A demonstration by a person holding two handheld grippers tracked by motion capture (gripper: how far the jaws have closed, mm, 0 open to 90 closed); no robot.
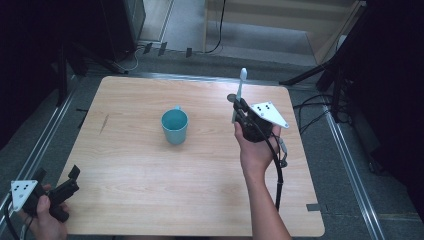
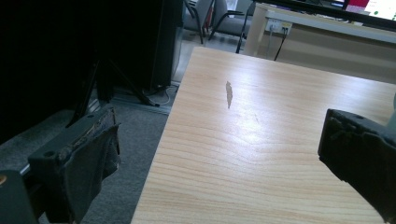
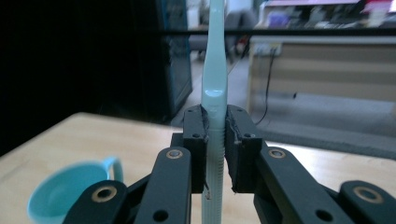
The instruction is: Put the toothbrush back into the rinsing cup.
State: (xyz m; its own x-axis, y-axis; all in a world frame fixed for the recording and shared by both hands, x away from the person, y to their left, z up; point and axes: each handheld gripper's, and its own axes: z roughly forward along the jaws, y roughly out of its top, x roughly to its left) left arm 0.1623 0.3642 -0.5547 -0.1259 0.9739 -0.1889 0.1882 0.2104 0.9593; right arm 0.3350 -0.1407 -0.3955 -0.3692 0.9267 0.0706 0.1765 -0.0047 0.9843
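High view: the counter [image 1: 150, 165] lies mostly bare; a teal cup [image 1: 175, 126] stands mid-frame. Left hand-held gripper [image 1: 73, 176], jaws apart, sits at lower left. Right gripper view: right hand-held gripper [image 3: 215, 135] clamps an upright toothbrush [image 3: 214, 84], cup at lower left.

A light wooden table [image 1: 150, 165] with rounded corners stands on grey carpet [image 1: 330, 170], metal rails [image 1: 350, 155] running along both its sides. Black cables [image 1: 310, 107] trail over the floor at the right and behind. Beyond the table stand a pale wooden desk [image 2: 322, 35] and dark chairs [image 2: 210, 14] — the far left lies in deep shadow.
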